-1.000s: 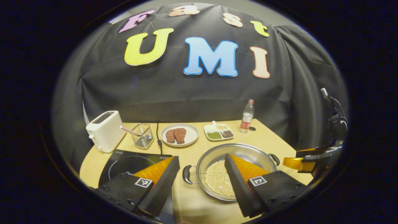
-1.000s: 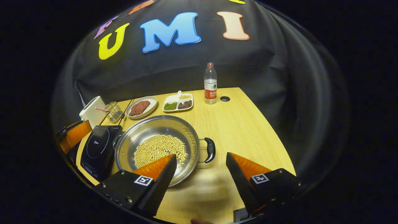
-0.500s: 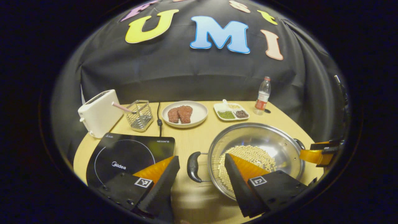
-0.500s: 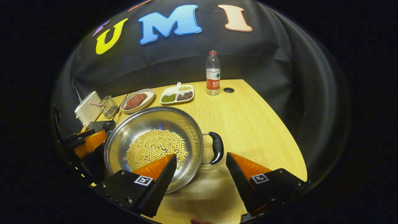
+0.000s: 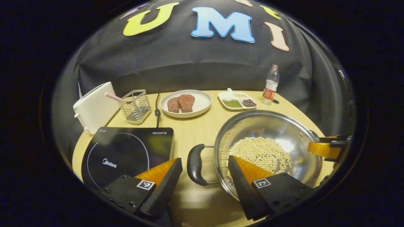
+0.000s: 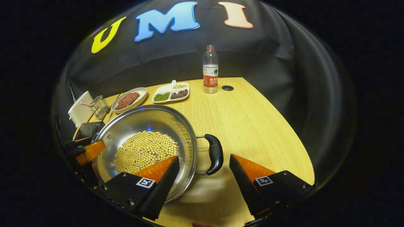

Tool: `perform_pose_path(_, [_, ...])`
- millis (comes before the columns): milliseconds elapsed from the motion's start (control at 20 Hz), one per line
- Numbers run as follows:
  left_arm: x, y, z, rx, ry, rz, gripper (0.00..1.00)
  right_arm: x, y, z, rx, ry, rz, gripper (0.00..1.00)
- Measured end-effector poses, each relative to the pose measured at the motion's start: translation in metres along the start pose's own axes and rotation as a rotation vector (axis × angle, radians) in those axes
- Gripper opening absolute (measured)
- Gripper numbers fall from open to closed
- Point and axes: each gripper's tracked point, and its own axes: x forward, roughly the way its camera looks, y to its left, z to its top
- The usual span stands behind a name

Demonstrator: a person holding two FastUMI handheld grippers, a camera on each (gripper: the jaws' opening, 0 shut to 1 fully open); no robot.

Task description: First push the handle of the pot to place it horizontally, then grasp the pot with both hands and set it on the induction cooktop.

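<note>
Two black side handles of round steel pot [image 5: 268,126] with pale beans lie level: push step looks done. Left gripper [image 5: 202,183] spread wide, near handle [image 5: 195,164] between its fingers, not clamped. Right gripper [image 6: 202,179] likewise released around far handle [image 6: 215,154] (contact unclear, fisheye distorts). Pot on wooden table [image 6: 252,119], beside black induction cooktop [image 5: 126,151], which lies ahead-left of left gripper. Left: clamp both, lift, set down.

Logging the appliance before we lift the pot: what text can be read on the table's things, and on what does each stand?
"Midea": on the black square induction cooktop, inside its ring.
"HEGON": at that cooktop's far right corner; the marks after it are unclear.
Small print at its far left corner: too small to read.
Red label on the clear plastic bottle: too small to read.
</note>
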Motion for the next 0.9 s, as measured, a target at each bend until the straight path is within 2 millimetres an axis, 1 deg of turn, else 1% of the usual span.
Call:
perform_pose_path(100, [0.002, 0.0, -0.001, 0.01, 0.003, -0.001, 1.0, 0.012, -0.002, -0.001, 0.011, 0.002, -0.008, 0.99])
perform_pose_path(200, [0.007, 0.0, -0.001, 0.019, 0.006, 0.001, 0.93, 0.022, -0.005, -0.002, 0.008, 0.006, -0.021, 0.99])
perform_pose_path(250, [0.009, -0.001, -0.003, 0.019, 0.008, 0.003, 0.96, 0.026, -0.005, -0.001, 0.01, 0.009, -0.022, 0.99])
perform_pose_path(300, [0.011, 0.001, -0.002, 0.02, 0.01, 0.009, 0.92, 0.029, -0.004, -0.001, 0.009, 0.017, -0.021, 0.93])
perform_pose_path(350, [0.012, 0.001, -0.002, 0.02, 0.008, 0.01, 0.89, 0.033, -0.005, -0.002, 0.007, 0.027, -0.023, 0.99])
perform_pose_path(400, [0.015, 0.002, -0.001, 0.022, 0.006, 0.014, 0.81, 0.036, -0.005, -0.004, 0.001, 0.04, -0.023, 0.97])
perform_pose_path(500, [0.016, 0.004, 0.0, 0.025, 0.009, 0.021, 0.81, 0.042, -0.005, -0.008, -0.008, 0.061, -0.025, 0.97])
perform_pose_path(550, [0.019, 0.004, -0.001, 0.028, 0.012, 0.021, 0.78, 0.043, -0.002, -0.008, -0.005, 0.07, -0.011, 0.97])
perform_pose_path(600, [0.02, 0.004, -0.001, 0.032, 0.014, 0.021, 0.76, 0.046, 0.001, -0.009, -0.005, 0.073, -0.009, 0.96])
perform_pose_path(700, [0.021, 0.004, 0.0, 0.037, 0.014, 0.021, 0.75, 0.05, 0.005, -0.008, -0.025, 0.075, -0.002, 0.92])
perform_pose_path(750, [0.021, 0.005, -0.001, 0.035, 0.013, 0.021, 0.72, 0.05, 0.005, -0.008, -0.035, 0.078, -0.007, 0.89])
perform_pose_path(800, [0.022, 0.005, 0.0, 0.033, 0.014, 0.022, 0.75, 0.049, 0.006, -0.007, -0.03, 0.079, -0.006, 0.84])
perform_pose_path(900, [0.022, 0.005, 0.0, 0.031, 0.017, 0.02, 0.73, 0.051, 0.007, -0.009, 0.004, 0.097, 0.01, 0.84])
